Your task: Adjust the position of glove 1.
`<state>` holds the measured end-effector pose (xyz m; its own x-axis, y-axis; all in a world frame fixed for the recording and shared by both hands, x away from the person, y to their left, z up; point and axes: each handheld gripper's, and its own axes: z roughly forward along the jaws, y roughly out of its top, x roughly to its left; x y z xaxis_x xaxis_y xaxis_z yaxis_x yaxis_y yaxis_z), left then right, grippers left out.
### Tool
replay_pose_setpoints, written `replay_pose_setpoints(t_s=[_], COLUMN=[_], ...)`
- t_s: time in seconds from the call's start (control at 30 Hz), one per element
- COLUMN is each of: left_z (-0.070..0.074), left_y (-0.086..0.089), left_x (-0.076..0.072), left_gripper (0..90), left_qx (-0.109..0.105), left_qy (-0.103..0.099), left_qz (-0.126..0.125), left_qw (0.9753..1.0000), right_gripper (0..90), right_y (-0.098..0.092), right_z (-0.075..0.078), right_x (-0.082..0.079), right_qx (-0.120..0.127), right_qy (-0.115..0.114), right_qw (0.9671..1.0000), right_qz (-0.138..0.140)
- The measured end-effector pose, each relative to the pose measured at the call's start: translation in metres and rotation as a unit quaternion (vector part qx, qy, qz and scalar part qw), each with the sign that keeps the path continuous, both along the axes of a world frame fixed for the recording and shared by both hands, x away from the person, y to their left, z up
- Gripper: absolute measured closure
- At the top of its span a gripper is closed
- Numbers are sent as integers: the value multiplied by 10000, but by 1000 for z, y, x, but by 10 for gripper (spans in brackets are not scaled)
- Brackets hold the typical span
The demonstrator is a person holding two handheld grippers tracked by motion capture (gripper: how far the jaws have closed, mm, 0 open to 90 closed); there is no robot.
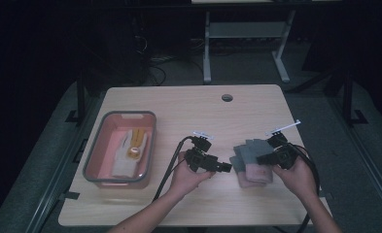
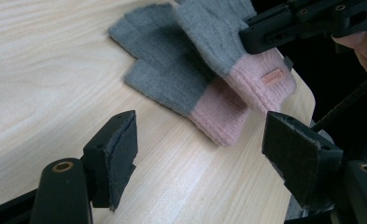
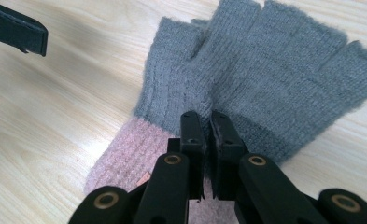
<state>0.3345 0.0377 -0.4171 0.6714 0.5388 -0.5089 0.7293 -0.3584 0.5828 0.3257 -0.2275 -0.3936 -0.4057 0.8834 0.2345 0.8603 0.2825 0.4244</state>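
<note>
Two grey fingerless gloves with pink cuffs lie overlapped right of the table's centre. The upper glove (image 1: 254,162) (image 2: 218,37) (image 3: 265,74) carries a small label on its cuff, and it rests partly on the lower glove (image 2: 167,74). My right gripper (image 1: 262,158) (image 3: 208,122) (image 2: 265,35) is shut, pinching a fold of the upper glove's grey knit near the cuff. Just left of the gloves and low over the wood, my left gripper (image 1: 225,167) (image 2: 204,140) is open with nothing between its pads; the lower glove's pink cuff lies ahead of it.
A pink bin with a grey rim (image 1: 152,145) stands at the table's left and holds a white and yellow glove (image 1: 130,148). A cable hole (image 1: 227,97) sits near the far edge. Bare wood (image 1: 188,111) lies between bin and gloves. The gloves lie close to the table's right edge.
</note>
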Motion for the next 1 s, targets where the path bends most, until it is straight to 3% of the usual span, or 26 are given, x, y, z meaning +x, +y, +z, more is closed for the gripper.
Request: replay_pose_setpoints(t_s=[0.4, 0.5, 0.67, 0.8, 1.0], left_z=[-7, -9, -14, -18, -27], left_y=[-1, -3, -9, -16, -30], left_x=[-2, -2, -3, -5, -7], left_gripper=[269, 269, 271, 273, 307], left_qx=[-13, -21, -14, -51, -130], left_qy=[115, 116, 205, 329, 630], left_qz=[19, -23, -34, 10, 155], left_qw=[9999, 9999, 9998, 9994, 9978], right_gripper=[847, 834, 757, 671, 562], right_y=[18, 19, 15, 3, -14], right_z=[-16, -22, -25, -19, -18], right_x=[11, 13, 12, 11, 9], right_qx=[-284, -239, -98, 179, 375], right_qy=[128, 193, 210, 128, 160], right_qw=[9988, 9986, 9992, 9997, 9990], right_qz=[379, 420, 321, 110, -185])
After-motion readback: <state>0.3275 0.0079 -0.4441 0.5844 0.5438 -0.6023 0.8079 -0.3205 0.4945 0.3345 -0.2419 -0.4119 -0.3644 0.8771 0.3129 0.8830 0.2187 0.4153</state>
